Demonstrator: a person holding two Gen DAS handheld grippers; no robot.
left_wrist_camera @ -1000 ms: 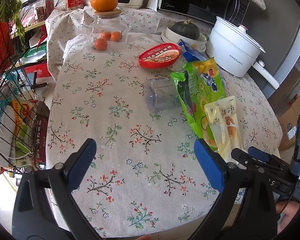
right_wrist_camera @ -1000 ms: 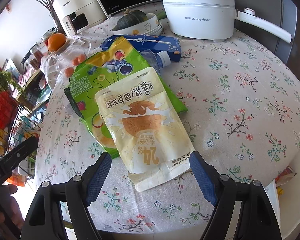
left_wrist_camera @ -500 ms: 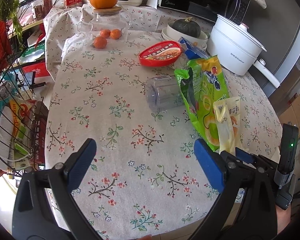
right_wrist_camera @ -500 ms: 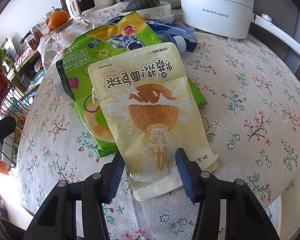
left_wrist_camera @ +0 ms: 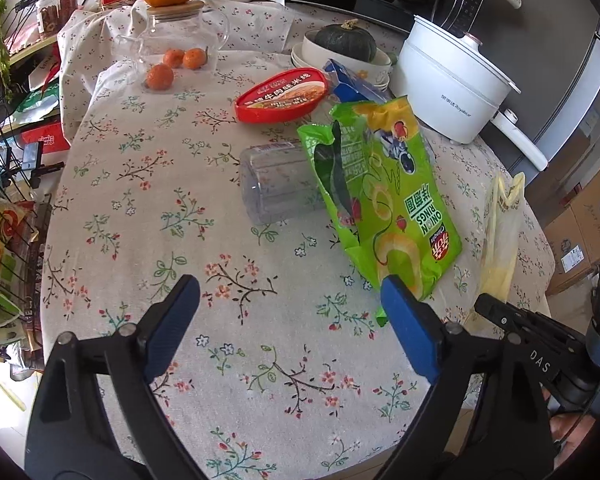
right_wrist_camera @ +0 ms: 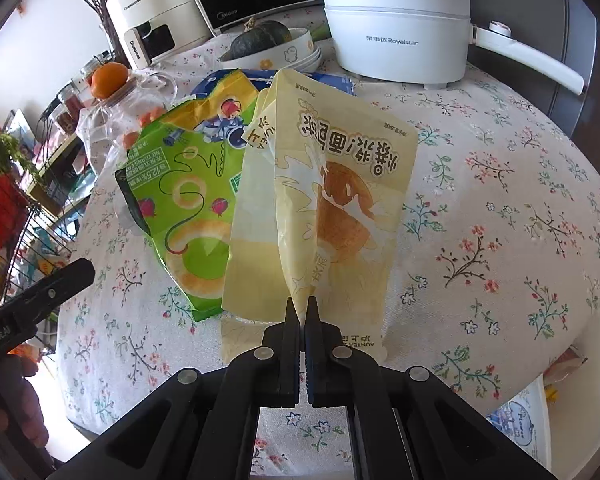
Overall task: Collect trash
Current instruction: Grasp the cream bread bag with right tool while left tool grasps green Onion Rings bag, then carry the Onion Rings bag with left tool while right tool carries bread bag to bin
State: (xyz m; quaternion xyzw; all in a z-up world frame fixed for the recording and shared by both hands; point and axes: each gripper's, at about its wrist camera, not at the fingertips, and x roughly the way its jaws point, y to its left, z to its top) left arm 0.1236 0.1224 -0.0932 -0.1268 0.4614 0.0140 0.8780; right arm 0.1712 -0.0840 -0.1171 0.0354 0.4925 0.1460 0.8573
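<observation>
1. The yellow snack pouch (right_wrist_camera: 332, 208) occupies the centre of the right wrist view. It is pinched at its lower edge, with its upper part raised and creased along the middle.
2. The right gripper (right_wrist_camera: 303, 316) has its jaws closed on the pouch. The left wrist view shows the same pouch (left_wrist_camera: 500, 232) edge-on at the right of the frame.
3. The green onion-rings bag (right_wrist_camera: 184, 188) lies just left of the pouch and partly under it. In the left wrist view the bag (left_wrist_camera: 384, 200) sits right of centre, with its torn mouth toward the upper frame.
4. A clear plastic bottle (left_wrist_camera: 276, 184) lies on its side, touching the bag's left edge.
5. A red-lidded tub (left_wrist_camera: 282, 98) and a blue carton (left_wrist_camera: 350, 84) lie above the bag.
6. The left gripper (left_wrist_camera: 288, 312) sits at the lower frame over the counter (left_wrist_camera: 148, 216). Its jaws are spread wide and hold nothing.
7. The white pot (right_wrist_camera: 400, 24) stands at the upper right of the right wrist view. Bare floral cloth lies between it and the counter's right edge.
</observation>
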